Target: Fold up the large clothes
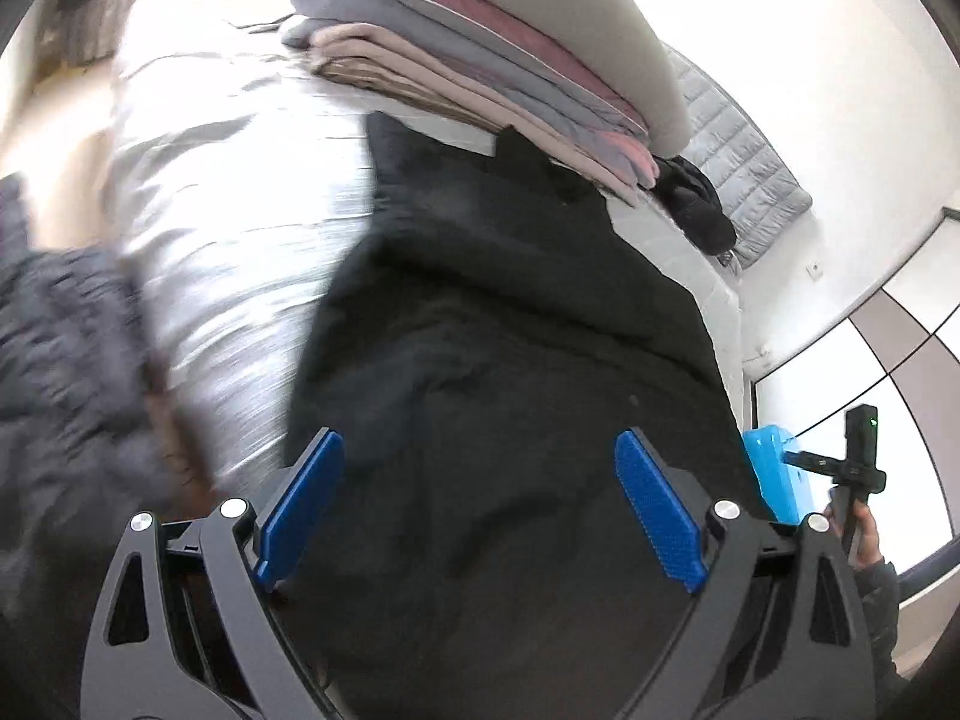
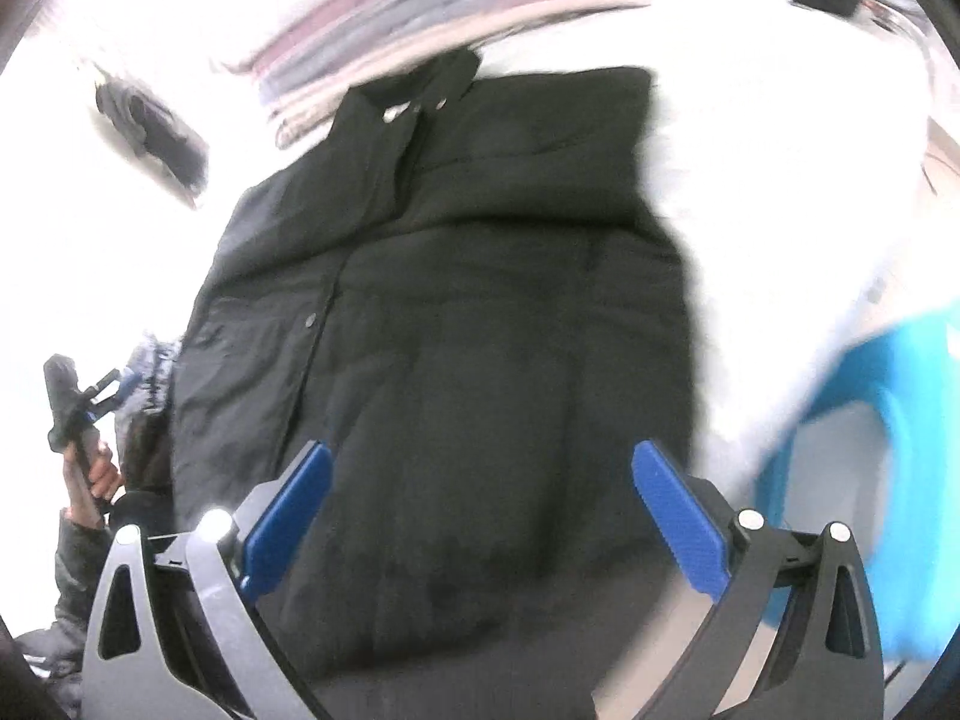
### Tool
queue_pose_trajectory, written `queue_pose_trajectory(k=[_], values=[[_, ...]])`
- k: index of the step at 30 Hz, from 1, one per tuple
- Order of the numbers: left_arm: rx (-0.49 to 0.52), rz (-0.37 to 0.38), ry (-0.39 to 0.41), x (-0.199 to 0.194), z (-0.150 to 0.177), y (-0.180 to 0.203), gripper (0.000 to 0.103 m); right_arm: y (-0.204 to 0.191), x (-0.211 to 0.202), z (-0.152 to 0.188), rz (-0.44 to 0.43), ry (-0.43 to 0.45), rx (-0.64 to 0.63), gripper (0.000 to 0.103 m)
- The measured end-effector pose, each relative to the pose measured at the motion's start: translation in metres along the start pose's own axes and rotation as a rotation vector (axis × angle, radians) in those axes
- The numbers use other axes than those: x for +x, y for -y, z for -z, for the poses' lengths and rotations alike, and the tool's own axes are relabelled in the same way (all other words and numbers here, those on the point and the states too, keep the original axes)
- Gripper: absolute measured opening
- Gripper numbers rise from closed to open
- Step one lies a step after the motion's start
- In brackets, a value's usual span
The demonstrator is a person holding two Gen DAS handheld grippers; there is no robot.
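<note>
The white bed (image 2: 750, 138) carries all items; its surface is a pale, wrinkled sheet. A white wall (image 1: 840, 78) rises at the far right in the left wrist view, and a floor of large white and grey-brown tiles (image 1: 900, 354) lies right of the bed.

The large black padded jacket (image 2: 456, 312) lies flat on the bed, collar at the far end, press studs visible on the front placket, sleeves folded in over the body.

A stack of folded pink, grey and beige textiles (image 1: 468, 66) sits just beyond the collar. A grey quilted pad (image 1: 744, 180) lies beyond it, with a dark crumpled garment (image 1: 696, 204) beside it. A bright blue plastic container (image 2: 888, 450) stands at the near right of the bed.

The left gripper (image 1: 480, 510) holds its blue-padded fingers (image 1: 657, 516) wide apart above the jacket, gripping nothing. The right gripper (image 2: 480, 522) is likewise spread wide, with nothing held.
</note>
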State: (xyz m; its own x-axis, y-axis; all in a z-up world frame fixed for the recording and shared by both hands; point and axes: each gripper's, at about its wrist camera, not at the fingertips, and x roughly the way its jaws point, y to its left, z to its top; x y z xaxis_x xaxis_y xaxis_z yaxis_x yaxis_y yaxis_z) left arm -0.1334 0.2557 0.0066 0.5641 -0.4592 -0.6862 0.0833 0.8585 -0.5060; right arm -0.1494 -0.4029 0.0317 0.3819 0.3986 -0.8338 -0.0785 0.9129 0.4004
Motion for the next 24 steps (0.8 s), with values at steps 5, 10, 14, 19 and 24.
queue_pose_trajectory(k=[5,10,14,19,24], values=[[-0.074,-0.069,-0.089,-0.027,0.039,-0.043,0.088,0.06,-0.012,0.036,-0.01,-0.107,0.129,0.097],[-0.199,-0.077,-0.139,-0.026,0.082,-0.064,0.088,0.089,0.018,0.065,-0.171,-0.204,0.239,0.097],[-0.254,-0.101,-0.174,-0.008,0.106,-0.07,0.088,0.087,0.043,0.074,-0.271,-0.287,0.277,0.097],[-0.317,-0.041,-0.171,0.011,0.123,-0.074,0.088,0.08,0.057,0.081,-0.343,-0.364,0.298,0.097],[-0.378,-0.026,-0.109,0.032,0.12,-0.088,0.088,0.069,0.059,0.09,-0.374,-0.389,0.328,0.097]])
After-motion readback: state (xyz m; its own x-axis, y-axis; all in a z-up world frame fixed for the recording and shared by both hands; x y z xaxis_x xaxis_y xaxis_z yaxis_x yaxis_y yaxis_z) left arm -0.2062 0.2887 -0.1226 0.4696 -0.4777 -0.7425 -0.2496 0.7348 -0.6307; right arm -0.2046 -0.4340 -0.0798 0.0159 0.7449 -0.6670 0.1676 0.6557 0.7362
